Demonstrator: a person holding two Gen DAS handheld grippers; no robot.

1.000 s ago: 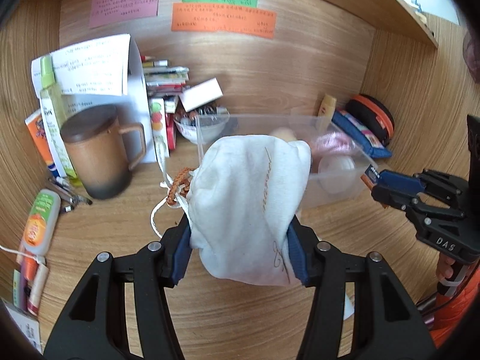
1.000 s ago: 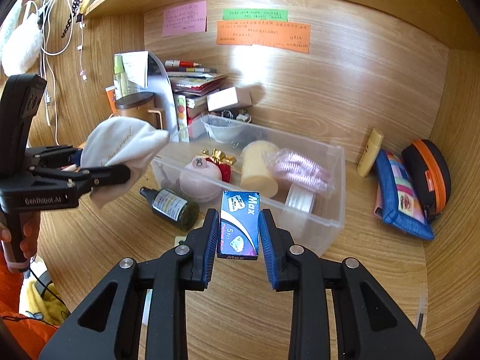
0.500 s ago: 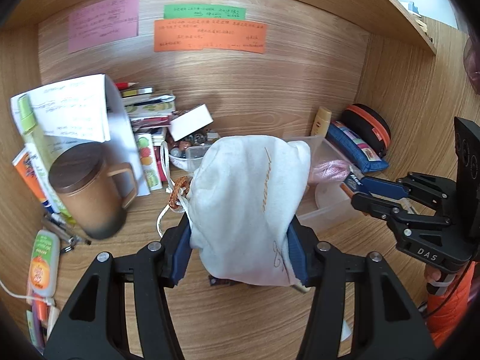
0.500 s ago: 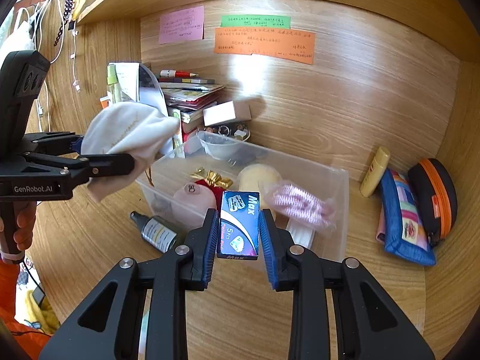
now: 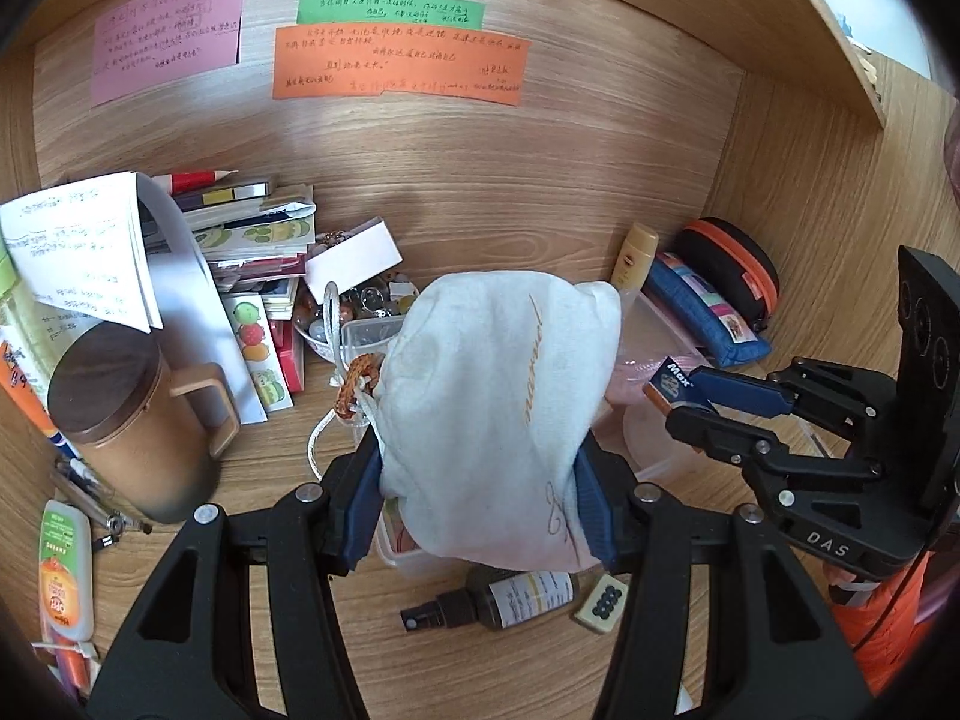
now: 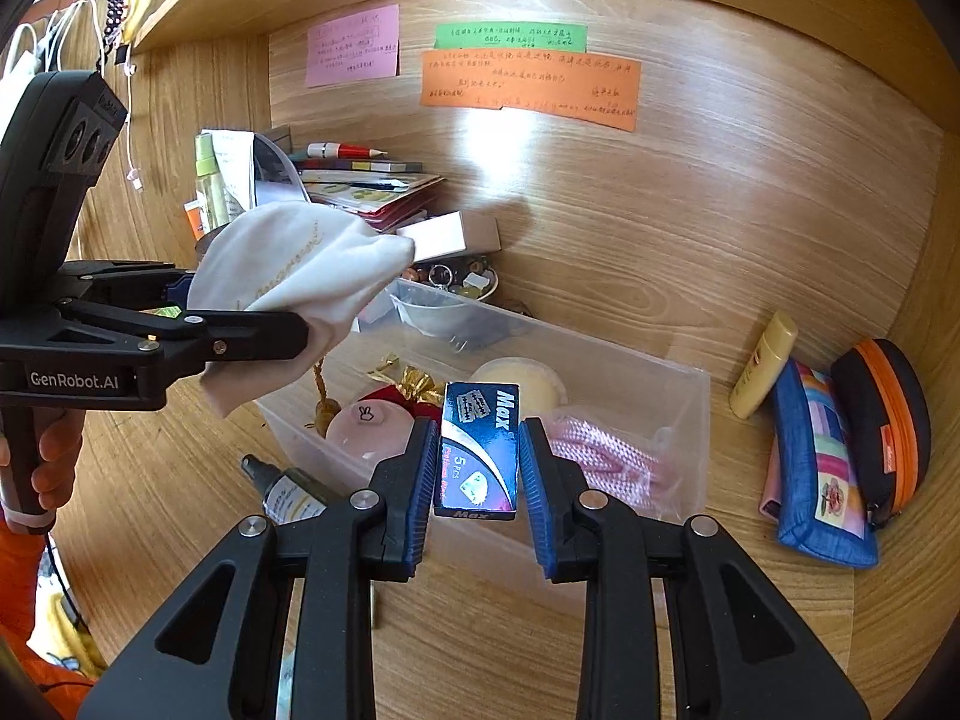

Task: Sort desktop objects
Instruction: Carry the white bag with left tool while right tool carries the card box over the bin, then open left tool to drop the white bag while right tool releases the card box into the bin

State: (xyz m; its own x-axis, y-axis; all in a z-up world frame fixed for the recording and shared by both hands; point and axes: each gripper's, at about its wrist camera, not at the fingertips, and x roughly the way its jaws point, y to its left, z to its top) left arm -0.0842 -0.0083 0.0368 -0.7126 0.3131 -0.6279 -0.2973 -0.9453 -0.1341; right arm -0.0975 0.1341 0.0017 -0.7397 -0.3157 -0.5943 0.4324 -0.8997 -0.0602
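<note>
The left gripper [image 5: 483,492] clamps the white cloth pouch [image 5: 498,414] — it bulges toward twelve o'clock; the right gripper [image 6: 477,468] pinches the blue Max box [image 6: 479,450] upright between its pads.

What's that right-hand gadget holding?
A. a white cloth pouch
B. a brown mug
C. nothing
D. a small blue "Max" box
D: the right gripper has its jaws clamped on the blue Max box; the white pouch is in the left gripper.
</note>
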